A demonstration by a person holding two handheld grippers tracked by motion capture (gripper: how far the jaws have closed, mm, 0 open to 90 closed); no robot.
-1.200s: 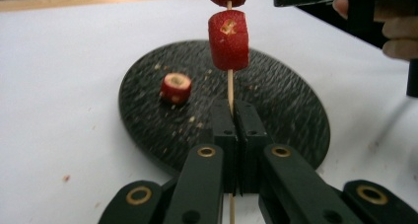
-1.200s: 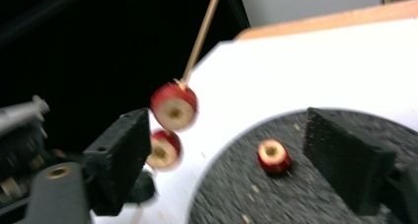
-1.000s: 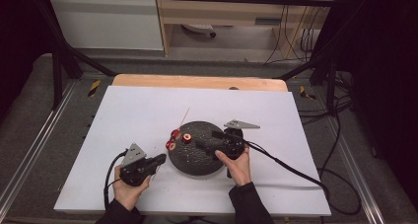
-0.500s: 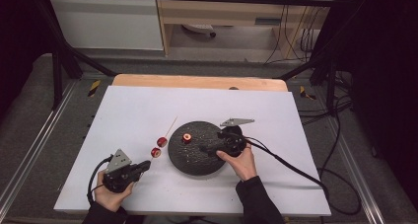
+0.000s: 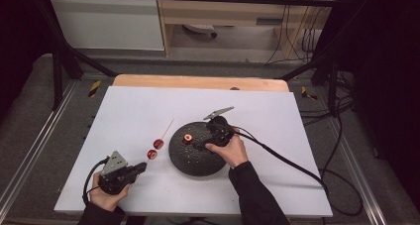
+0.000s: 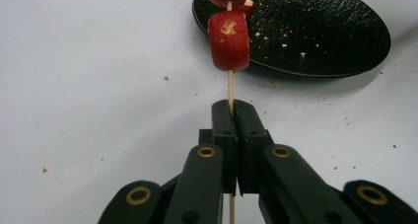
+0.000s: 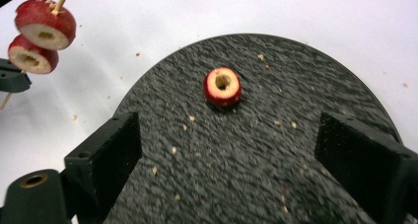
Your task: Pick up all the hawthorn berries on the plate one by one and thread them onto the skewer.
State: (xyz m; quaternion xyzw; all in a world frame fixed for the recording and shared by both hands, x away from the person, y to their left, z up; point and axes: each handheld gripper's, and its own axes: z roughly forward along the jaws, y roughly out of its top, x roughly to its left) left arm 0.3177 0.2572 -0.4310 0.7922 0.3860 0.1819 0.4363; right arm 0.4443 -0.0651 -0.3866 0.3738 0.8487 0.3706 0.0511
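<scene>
My left gripper (image 5: 141,166) at the front left of the table is shut on a thin wooden skewer (image 6: 229,86). Two red fruit rings (image 5: 158,144) (image 5: 152,154) are threaded on it, held just left of the black plate (image 5: 198,160). A third red ring (image 5: 187,138), cored, lies flat on the plate's far left part. My right gripper (image 5: 198,144) hovers over the plate, its jaws wide apart and just closing a little, nothing between them. The ring (image 7: 222,87) lies ahead of my right gripper (image 7: 231,130). The skewered rings (image 7: 45,24) show at top left.
The white table top (image 5: 277,136) carries small crumbs around the plate (image 6: 315,31). A wooden board edge (image 5: 198,81) runs along the back. The right gripper's cable (image 5: 297,165) trails off to the right, and metal rails flank the table.
The left gripper has drawn back from the plate to the front left, carrying the skewer with two rings. One ring stays on the plate. The right gripper has shifted slightly back and right.
</scene>
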